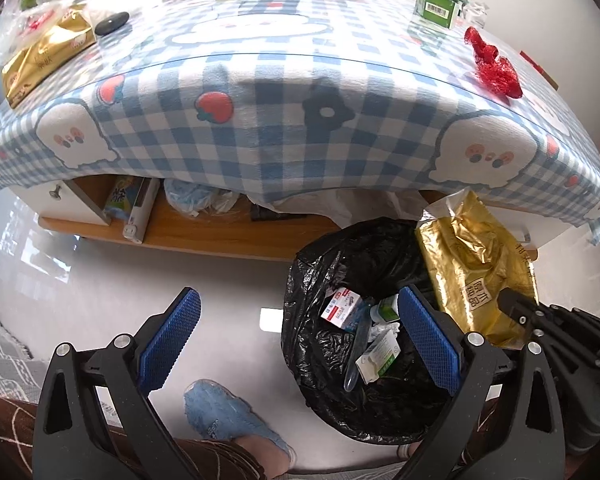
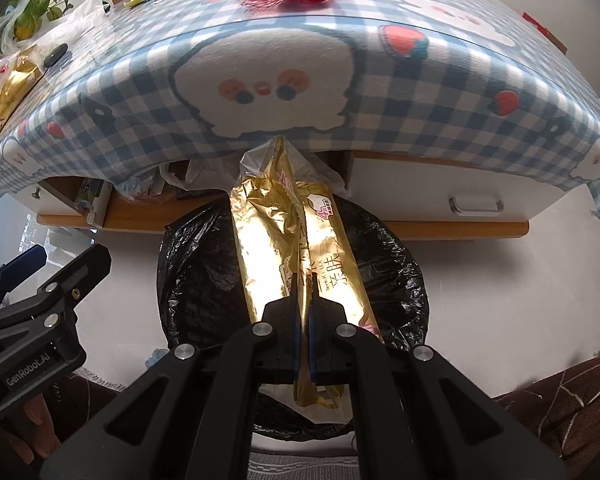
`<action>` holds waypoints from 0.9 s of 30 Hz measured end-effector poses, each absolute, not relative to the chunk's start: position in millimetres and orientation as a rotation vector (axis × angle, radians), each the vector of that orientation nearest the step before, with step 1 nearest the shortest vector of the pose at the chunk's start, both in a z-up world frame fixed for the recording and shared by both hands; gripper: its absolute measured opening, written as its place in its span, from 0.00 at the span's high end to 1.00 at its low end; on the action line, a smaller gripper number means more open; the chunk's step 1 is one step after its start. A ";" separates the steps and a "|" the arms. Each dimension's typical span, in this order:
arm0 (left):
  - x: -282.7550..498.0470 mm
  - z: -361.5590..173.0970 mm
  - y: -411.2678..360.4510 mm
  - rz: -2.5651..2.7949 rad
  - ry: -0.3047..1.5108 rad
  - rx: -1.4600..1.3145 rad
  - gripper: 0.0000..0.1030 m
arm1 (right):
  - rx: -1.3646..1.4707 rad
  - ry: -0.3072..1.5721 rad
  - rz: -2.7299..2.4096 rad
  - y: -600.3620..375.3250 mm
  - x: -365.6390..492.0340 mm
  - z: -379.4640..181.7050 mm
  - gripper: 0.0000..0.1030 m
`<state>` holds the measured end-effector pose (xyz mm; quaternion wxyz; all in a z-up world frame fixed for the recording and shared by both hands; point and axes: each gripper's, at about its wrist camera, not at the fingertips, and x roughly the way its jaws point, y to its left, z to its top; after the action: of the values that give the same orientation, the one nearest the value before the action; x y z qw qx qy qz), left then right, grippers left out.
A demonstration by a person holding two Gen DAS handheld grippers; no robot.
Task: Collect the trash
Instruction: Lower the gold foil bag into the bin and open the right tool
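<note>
My right gripper point(image 2: 305, 320) is shut on a crumpled gold tissue wrapper point(image 2: 296, 248) that hangs over the black-lined trash bin point(image 2: 192, 264) on the floor. In the left wrist view the same gold wrapper point(image 1: 476, 268) hangs over the right rim of the bin point(image 1: 312, 280), with the right gripper's fingers point(image 1: 516, 304) clamped on it. The bin holds small cartons point(image 1: 340, 304), a tube and tissues. My left gripper point(image 1: 300, 340) is open and empty, its blue pads point(image 1: 428, 336) wide apart above the bin's left side. A red mesh wrapper point(image 1: 492, 64) lies on the table.
The table point(image 1: 260, 128) has a blue checked cloth. A full gold tissue pack point(image 1: 48, 56), a black oval object point(image 1: 112, 23), a green box point(image 1: 438, 8) and plastic bags lie on it. A shelf point(image 1: 204, 236) under it holds clutter. A blue slipper point(image 1: 236, 428) stands by the bin.
</note>
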<state>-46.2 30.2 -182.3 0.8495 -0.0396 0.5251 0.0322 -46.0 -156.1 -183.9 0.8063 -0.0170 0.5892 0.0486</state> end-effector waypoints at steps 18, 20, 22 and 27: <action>-42.7 -184.3 37.3 0.084 1.114 -0.111 0.06 | -0.077 1.240 0.131 -143.7 -48.4 -198.1 0.90; -43.1 -182.8 38.0 0.085 1.111 -0.112 0.06 | -0.075 1.226 0.132 -144.6 -48.9 -194.1 0.80; -44.0 -179.9 38.7 0.092 1.104 -0.106 0.06 | -0.069 1.203 0.130 -147.4 -49.3 -187.0 0.70; -47.6 -163.0 39.8 0.089 1.072 -0.115 0.06 | -0.042 1.160 0.121 -157.6 -48.9 -166.1 0.46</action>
<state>-47.6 39.8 -163.0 0.8573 -0.0545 0.5101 0.0425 -48.9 -157.6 -166.1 0.8346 -0.0197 0.5476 0.0570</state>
